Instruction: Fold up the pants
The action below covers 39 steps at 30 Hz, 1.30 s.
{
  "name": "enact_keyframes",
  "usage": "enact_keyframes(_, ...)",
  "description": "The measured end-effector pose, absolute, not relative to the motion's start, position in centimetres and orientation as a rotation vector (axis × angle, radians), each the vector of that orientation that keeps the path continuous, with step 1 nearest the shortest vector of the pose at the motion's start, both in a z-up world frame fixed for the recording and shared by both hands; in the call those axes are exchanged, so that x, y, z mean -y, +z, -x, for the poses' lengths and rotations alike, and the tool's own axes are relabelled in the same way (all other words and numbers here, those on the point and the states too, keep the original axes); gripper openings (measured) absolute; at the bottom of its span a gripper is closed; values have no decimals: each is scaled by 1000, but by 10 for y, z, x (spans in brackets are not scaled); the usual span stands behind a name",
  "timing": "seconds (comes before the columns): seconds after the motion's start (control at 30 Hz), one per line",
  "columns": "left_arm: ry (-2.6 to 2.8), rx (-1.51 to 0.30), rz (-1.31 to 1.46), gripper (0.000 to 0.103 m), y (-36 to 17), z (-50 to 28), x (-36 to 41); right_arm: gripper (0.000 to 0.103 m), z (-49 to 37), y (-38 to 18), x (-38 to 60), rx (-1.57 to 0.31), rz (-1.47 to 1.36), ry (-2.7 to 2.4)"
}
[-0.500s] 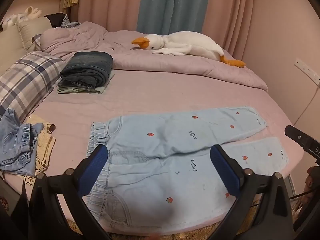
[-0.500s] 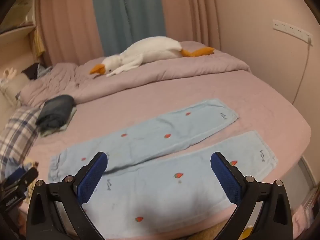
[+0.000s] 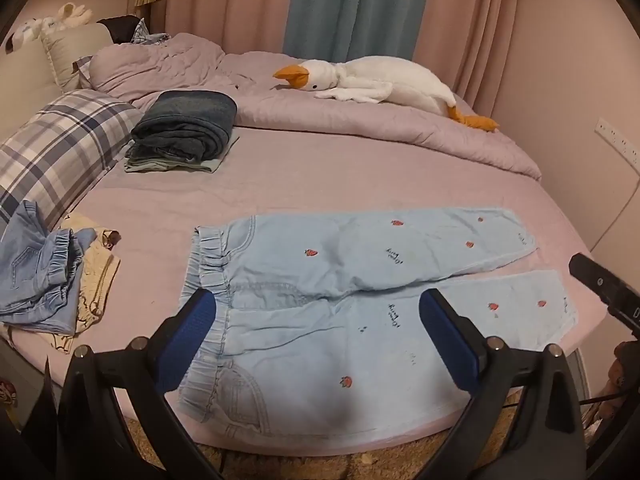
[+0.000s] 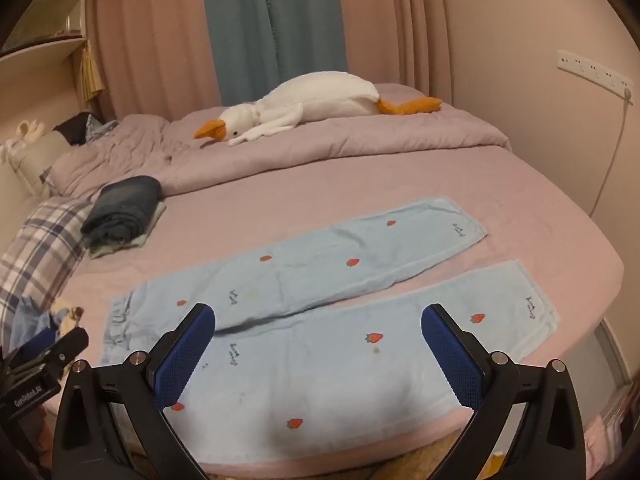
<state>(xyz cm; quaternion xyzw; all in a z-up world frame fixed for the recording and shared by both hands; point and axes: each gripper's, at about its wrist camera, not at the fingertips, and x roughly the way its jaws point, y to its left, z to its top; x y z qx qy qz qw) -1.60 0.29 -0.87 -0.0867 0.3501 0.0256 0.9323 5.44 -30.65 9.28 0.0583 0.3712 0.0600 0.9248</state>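
Plush goose (image 3: 372, 80), plaid pillow (image 3: 60, 148)

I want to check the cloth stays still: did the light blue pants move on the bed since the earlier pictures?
No. The light blue pants lie spread flat in the same place, measured against the folded dark jeans and the bed's near edge.

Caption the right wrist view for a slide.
Open right tool above light-blue strawberry pants spread flat on the pink bed.

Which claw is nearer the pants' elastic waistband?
Left. The left claw hangs open right by the waistband; the right claw hangs open further along the legs.
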Motion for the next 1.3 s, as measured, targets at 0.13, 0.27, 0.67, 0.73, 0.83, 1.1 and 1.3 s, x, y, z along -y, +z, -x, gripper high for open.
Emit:
enact_keyframes(0.13,27,-732,196,101,-9,17,-4,103,-51,92,306,-764,-126,126)
enact_keyframes(0.27,-2,-727,200,101,-8,18,-2,103,-51,90,305,-771,-128,124)
enact_keyframes(0.67,-11,-739,229,99,-10,19,0,103,-50,88,304,-768,-128,134)
enact_keyframes(0.73,-14,-743,242,99,-10,19,1,103,-49,87,305,-766,-132,142)
enact_keyframes(0.83,-18,-742,248,99,-10,21,1,103,-50,86,306,-771,-137,142)
enact_keyframes(1.1,-24,-742,257,98,-11,23,0,103,-61,82,305,-791,-140,156)
enact_keyframes(1.3,-19,-748,271,97,-13,23,-4,103,-61,78,301,-800,-130,180)
